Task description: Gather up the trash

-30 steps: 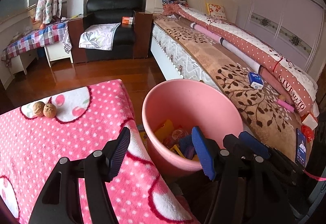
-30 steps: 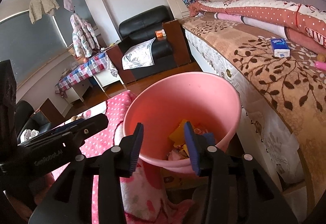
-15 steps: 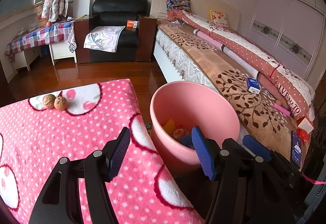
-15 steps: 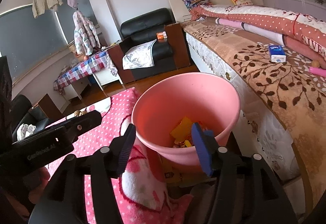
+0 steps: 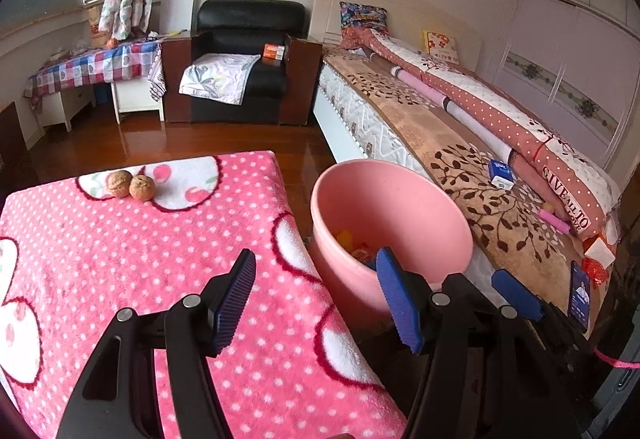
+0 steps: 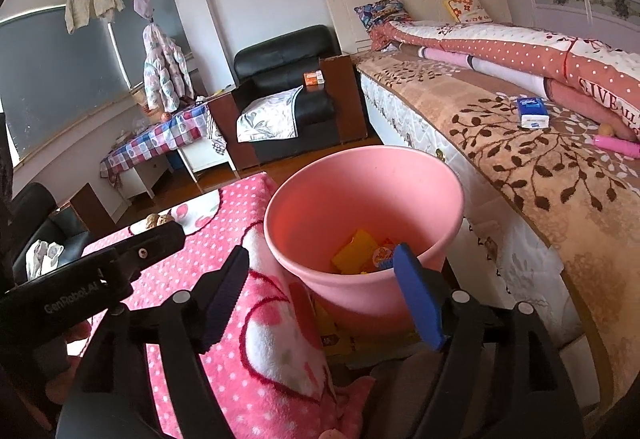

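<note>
Both grippers have drawn back from the pink bin (image 6: pixel 362 199). Tilted downward, the right gripper (image 6: pixel 320 295) has just been opening, nothing between its jaws. Beside the bin, the left gripper (image 5: pixel 316 299) gapes empty.

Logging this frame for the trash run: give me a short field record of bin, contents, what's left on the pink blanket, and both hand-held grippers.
bin: pink bucket on the floor, between the pink blanket and the bed
bin contents: yellow wrappers and other small packets at the bottom
on blanket: two walnuts, touching, near the far edge
left hand-held gripper: open, empty
right hand-held gripper: jaws just opened wider, nothing between them
on bed: blue tissue pack, untouched
</note>
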Tool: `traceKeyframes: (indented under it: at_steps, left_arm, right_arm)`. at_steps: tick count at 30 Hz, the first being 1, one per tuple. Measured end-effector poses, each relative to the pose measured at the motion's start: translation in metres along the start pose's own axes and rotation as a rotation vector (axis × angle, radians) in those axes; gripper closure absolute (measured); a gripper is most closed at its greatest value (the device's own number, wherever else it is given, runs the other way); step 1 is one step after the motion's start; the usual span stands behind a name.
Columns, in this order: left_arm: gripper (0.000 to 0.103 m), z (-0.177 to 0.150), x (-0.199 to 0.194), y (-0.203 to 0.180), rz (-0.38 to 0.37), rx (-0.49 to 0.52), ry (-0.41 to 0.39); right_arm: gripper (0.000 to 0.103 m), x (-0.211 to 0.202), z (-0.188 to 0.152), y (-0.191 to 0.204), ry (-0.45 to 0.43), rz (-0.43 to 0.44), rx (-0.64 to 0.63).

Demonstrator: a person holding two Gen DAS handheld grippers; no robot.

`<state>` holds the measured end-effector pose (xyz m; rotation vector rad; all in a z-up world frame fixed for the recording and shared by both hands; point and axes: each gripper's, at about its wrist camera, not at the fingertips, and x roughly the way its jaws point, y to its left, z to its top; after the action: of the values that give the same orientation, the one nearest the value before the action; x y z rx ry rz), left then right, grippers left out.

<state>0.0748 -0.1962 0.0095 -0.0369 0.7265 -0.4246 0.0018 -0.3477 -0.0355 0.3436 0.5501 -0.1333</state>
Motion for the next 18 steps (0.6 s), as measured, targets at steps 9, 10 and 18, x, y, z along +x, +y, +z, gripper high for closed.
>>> traceKeyframes:
  at_steps: [9, 10, 18]
  left_arm:
    - [0.041, -0.005, -0.013, -0.002, 0.022, 0.034, -0.029]
    - [0.041, -0.005, -0.015, -0.002, 0.023, 0.035, -0.033]
    - [0.041, -0.011, -0.022, -0.002, 0.025, 0.035, -0.044]
  right_arm:
    - [0.028, -0.006, -0.004, 0.004, -0.005, -0.018, -0.01]
    - [0.028, -0.007, -0.005, 0.004, -0.01, -0.023, -0.009]
    - [0.028, -0.014, -0.008, 0.006, -0.016, -0.039, -0.017]
